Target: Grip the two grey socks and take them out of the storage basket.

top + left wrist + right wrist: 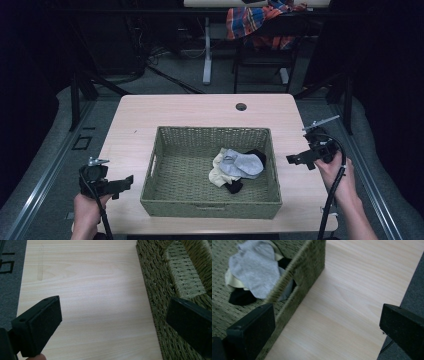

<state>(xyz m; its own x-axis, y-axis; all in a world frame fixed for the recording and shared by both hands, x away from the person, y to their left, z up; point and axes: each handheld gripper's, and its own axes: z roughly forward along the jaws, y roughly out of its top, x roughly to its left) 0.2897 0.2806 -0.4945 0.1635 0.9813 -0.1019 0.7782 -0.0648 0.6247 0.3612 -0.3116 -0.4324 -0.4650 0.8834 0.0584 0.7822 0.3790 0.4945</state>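
Grey sock (243, 163) atop cream and black ones, woven basket (210, 202), both grippers' fingers spread

Both grippers are black — the left gripper (122, 186) at seven o'clock, the right gripper (298, 160) at four o'clock. Each trails a black cable and carries a small grey plate; flat rectangular jaw pads, bare forearms — no sleeves.

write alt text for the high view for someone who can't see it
A woven basket sits mid-table holding a small pile of socks, grey on top. A person holds an open hand-held gripper on each side: left hand-held gripper, right hand-held gripper, both outside the basket.
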